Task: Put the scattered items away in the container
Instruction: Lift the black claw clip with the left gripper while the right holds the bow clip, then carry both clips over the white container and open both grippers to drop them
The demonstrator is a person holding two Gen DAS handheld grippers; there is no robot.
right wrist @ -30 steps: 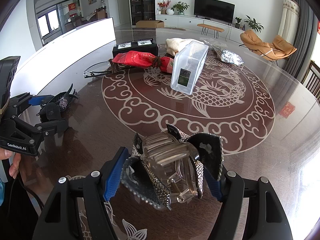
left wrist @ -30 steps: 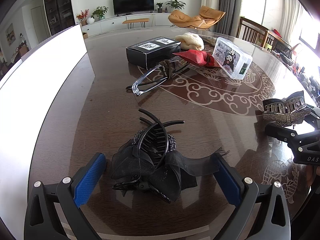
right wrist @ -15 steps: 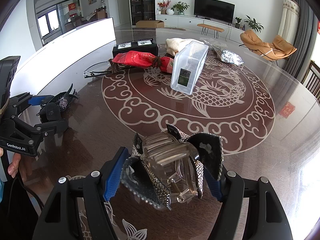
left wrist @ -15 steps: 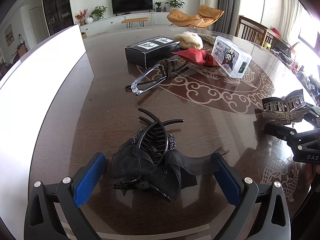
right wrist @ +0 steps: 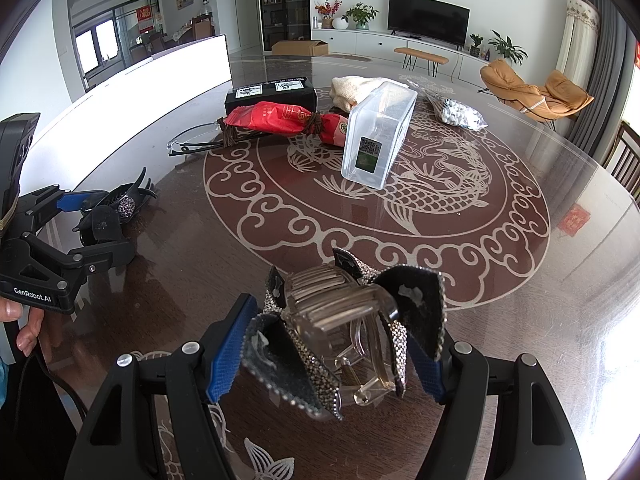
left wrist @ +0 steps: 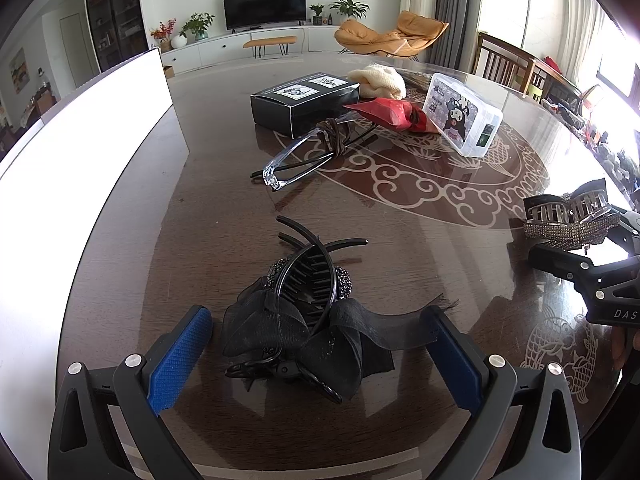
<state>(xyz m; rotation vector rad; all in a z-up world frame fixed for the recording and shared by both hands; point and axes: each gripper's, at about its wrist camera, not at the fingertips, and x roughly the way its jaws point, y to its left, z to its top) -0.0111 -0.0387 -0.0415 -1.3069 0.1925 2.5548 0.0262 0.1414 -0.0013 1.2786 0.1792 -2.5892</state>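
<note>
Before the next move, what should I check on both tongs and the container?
1. Bow clip between left tongs: ok.
2. Left tongs closed on it: not ok, jaws open.
3. Rhinestone clip between right tongs: ok.
4. Right tongs pressing on it: cannot tell.
5. Box open to receive clips: cannot tell; it lies on its side.

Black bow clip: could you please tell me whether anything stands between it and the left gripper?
Nothing visible does. The clip lies on the table between the left gripper's open pads, a gap on one side, its ribbon tail reaching the other pad.
</note>
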